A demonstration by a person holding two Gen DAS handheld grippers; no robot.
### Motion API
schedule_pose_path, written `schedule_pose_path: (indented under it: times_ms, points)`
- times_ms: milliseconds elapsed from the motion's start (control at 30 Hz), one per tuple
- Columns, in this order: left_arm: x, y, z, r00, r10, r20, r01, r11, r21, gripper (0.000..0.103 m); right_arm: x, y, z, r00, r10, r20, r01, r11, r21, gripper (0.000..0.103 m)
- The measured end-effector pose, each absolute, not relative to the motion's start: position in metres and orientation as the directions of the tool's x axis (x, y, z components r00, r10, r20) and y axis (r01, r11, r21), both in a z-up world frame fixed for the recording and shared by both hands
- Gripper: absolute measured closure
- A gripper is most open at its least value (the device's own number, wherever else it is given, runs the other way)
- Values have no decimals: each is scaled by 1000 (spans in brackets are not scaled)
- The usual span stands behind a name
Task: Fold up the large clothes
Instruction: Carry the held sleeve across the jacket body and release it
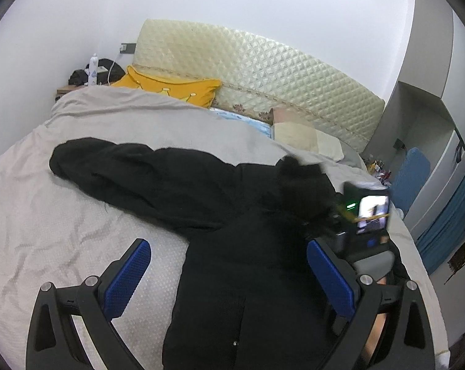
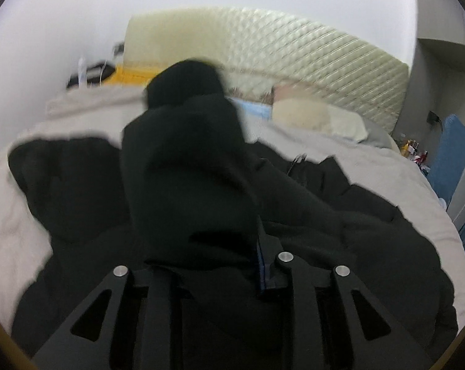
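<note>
A large black coat (image 1: 232, 246) lies spread on the grey bed cover (image 1: 47, 215), one sleeve (image 1: 124, 169) stretched out to the left. My left gripper (image 1: 229, 274) is open and empty, hovering over the coat's body, its blue pads (image 1: 130, 274) wide apart. My right gripper (image 2: 201, 246) is shut on a raised black sleeve (image 2: 186, 160) that stands up from its jaws and hides the fingertips. The rest of the coat (image 2: 355, 231) lies below. The right gripper also shows in the left wrist view (image 1: 365, 215), at the coat's right side.
A quilted cream headboard (image 1: 263, 71) stands against the white wall. A yellow pillow (image 1: 177, 88), a blue pillow (image 1: 247, 121) and a cream pillow (image 1: 306, 138) lie at the bed's head. A nightstand with a bottle (image 1: 93, 69) is at far left. Wardrobe and blue items (image 1: 411, 175) are at right.
</note>
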State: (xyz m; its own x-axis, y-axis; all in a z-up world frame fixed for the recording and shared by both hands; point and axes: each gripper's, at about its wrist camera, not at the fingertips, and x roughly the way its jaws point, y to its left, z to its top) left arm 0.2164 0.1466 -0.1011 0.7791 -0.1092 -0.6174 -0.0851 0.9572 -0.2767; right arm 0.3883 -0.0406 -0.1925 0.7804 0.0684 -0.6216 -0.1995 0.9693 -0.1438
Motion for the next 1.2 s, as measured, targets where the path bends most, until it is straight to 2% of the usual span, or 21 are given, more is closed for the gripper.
schedule_pose_path:
  times_ms: [100, 167, 200, 233, 267, 500, 700, 833, 1000, 1200]
  points:
    - [221, 145, -107, 768, -114, -630, -79, 959, -271, 1, 386, -34, -216, 755, 36, -655, -211, 959, -191, 64]
    - [223, 143, -111, 762, -116, -637, -74, 962, -265, 1, 383, -31, -221, 754, 43, -655, -228, 953, -200, 48]
    - [224, 142, -113, 760, -117, -639, -72, 963, -261, 1, 381, -32, -220, 753, 54, -656, -240, 951, -197, 35]
    - [225, 141, -114, 758, -114, -643, -74, 963, -258, 1, 380, -31, -219, 746, 61, -663, -253, 947, -198, 28]
    - [226, 142, -115, 755, -112, -646, -77, 963, -257, 1, 376, -27, -223, 741, 72, -667, -263, 946, -191, 26]
    - [219, 135, -109, 764, -99, -637, -77, 967, -242, 1, 349, -54, -193, 750, 191, -633, -261, 965, -18, 24]
    - [205, 118, -94, 786, -79, -613, -56, 979, -197, 1, 312, -89, -156, 789, 214, -576, -220, 974, 61, 24]
    - [192, 108, -85, 804, -45, -592, -52, 988, -145, 1, 289, -106, -135, 814, 213, -540, -204, 976, 78, 24]
    - [181, 103, -76, 814, -28, -580, -56, 990, -126, 1, 257, -133, -109, 837, 210, -505, -172, 978, 122, 24]
    - [170, 101, -71, 829, -21, -559, -59, 990, -125, 1, 211, -160, -82, 864, 190, -467, -155, 982, 111, 21]
